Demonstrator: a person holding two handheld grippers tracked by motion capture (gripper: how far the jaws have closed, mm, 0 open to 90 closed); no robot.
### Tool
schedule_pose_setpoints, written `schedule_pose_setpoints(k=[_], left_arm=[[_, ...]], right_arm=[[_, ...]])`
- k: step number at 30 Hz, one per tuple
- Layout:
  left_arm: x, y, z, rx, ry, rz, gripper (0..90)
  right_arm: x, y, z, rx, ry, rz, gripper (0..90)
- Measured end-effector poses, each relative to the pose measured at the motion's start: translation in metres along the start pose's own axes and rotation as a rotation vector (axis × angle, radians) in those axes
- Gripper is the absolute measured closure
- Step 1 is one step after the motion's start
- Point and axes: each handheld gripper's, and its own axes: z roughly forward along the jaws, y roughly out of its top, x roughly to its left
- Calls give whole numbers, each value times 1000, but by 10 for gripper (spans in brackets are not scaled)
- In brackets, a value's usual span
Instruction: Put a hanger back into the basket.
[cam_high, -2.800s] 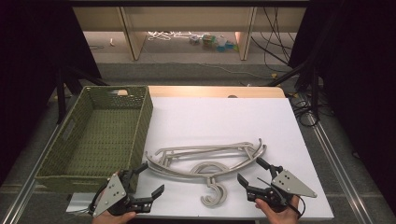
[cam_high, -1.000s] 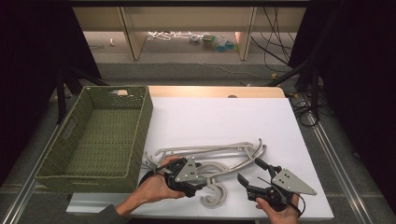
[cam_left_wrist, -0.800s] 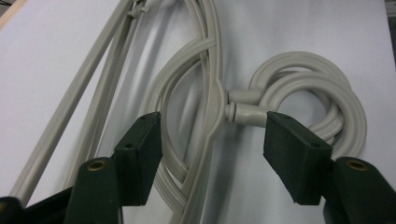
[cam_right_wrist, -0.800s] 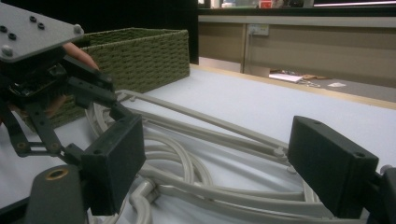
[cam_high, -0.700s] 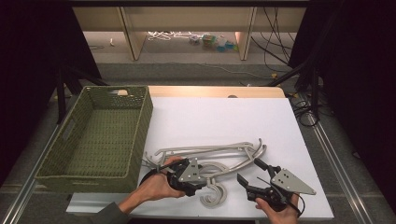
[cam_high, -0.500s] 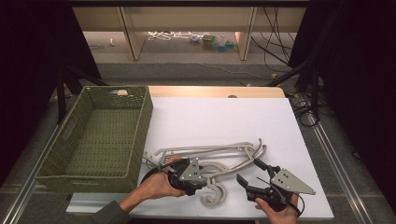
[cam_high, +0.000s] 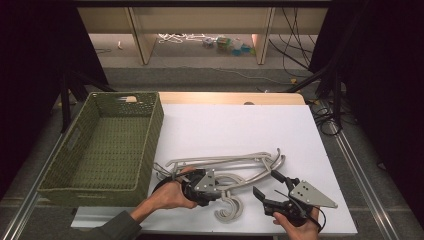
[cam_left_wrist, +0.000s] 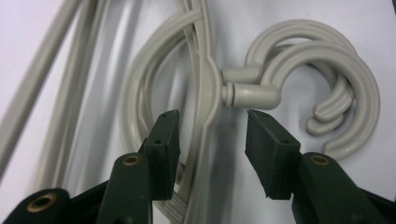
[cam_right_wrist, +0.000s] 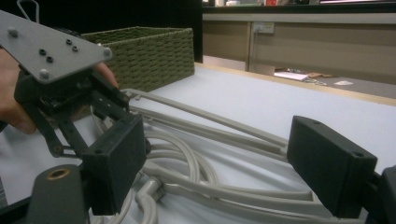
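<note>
My left claw (cam_left_wrist: 212, 128), half open and just closing, straddles the stiff, light, slippery hangers (cam_left_wrist: 205, 93) at the neck, hooks toward two o'clock.

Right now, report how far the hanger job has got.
Done: nothing yet; the green basket holds no hangers. In hand: the left gripper has just been closing, its jaws either side of the neck of the grey hangers beside the hooks, pads not yet pressing. The right gripper waits open nearby. Left: gripping, lifting, moving them.
</note>
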Motion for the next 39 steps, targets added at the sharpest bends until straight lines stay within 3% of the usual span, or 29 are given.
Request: schedule_pose_setpoints(k=[2, 10, 18, 19, 21, 24, 25, 27, 30, 39], left_arm=[[3, 1, 0, 22, -6, 21, 601], [5, 4, 5, 23, -14, -1, 693], [8, 6, 2, 51, -5, 57, 765], [8, 7, 1, 19, -13, 35, 766], [10, 8, -3, 15, -27, 40, 771], [12, 12, -11, -39, -52, -5, 779], [13, 14, -15, -68, -54, -35, 786], [14, 16, -16, -85, -61, -52, 788], [17, 21, -25, -163, -63, -122, 806], [32, 20, -43, -225, -65, -218, 807]], right_arm=[[0, 0, 0, 0, 1, 1, 204], [0, 0, -1, 16, 5, 2, 206], [-1, 0, -1, 16, 5, 5, 208], [-1, 0, -1, 8, 2, 4, 209], [-1, 0, -1, 10, 2, 4, 209], [-1, 0, -1, 5, 3, 2, 209], [-1, 1, -3, 9, 2, -1, 211], [-1, 1, -3, 6, -5, 0, 215], [-2, 1, -3, -18, -4, -1, 217], [-2, 2, -4, -23, -1, 6, 217]])
